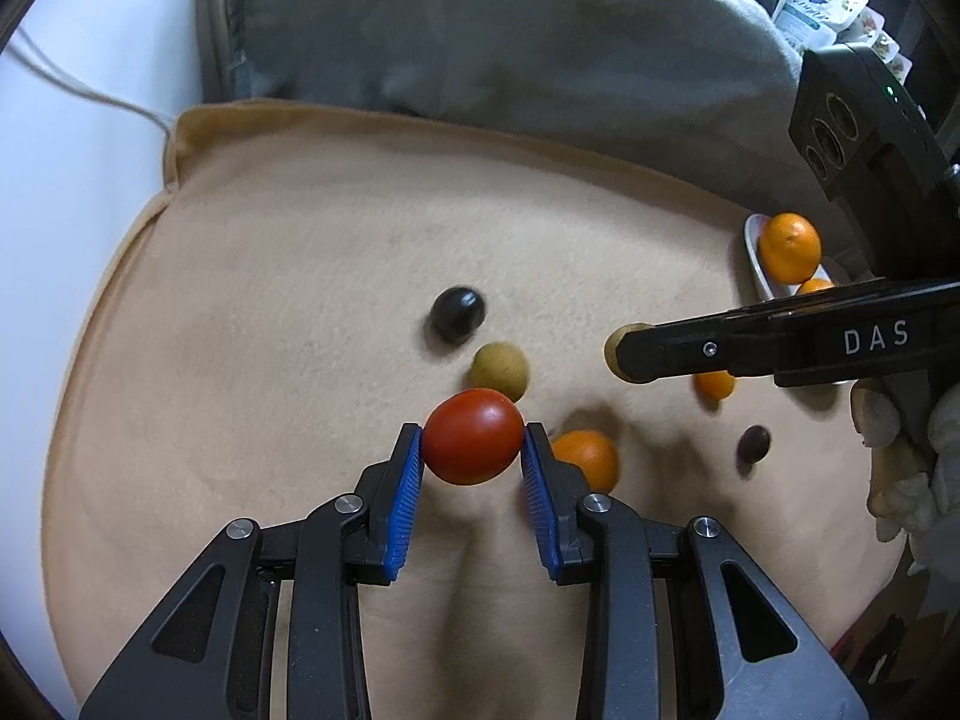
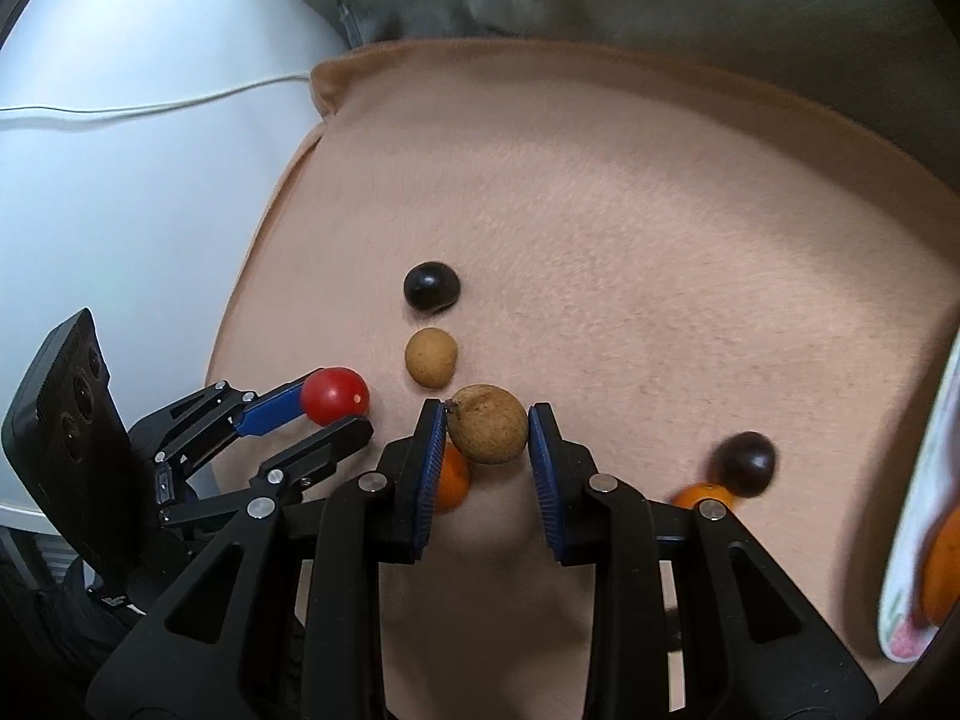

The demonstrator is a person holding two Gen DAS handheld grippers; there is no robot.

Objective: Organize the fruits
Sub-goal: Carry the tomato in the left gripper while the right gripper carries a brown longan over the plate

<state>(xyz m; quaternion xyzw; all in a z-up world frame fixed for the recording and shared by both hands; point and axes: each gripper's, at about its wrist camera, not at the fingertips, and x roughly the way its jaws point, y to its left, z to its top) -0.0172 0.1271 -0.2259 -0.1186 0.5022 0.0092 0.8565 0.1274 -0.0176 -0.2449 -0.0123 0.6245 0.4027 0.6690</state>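
My left gripper (image 1: 473, 443) is shut on a red cherry tomato (image 1: 473, 435), held above the tan cushion (image 1: 270, 276); it also shows in the right wrist view (image 2: 333, 396). My right gripper (image 2: 487, 423) is shut on a brown longan (image 2: 489, 423); its tip shows in the left wrist view (image 1: 624, 353). On the cushion lie a black grape (image 1: 457, 312), a second brown longan (image 1: 499, 369), a small orange (image 1: 588, 459), another small orange (image 1: 715, 384) and a dark grape (image 1: 753, 443).
A white plate (image 1: 757, 264) at the cushion's right edge holds two oranges (image 1: 789, 247). A grey blanket (image 1: 510, 30) lies behind the cushion. A white cable (image 2: 150, 103) runs over the white surface to the left.
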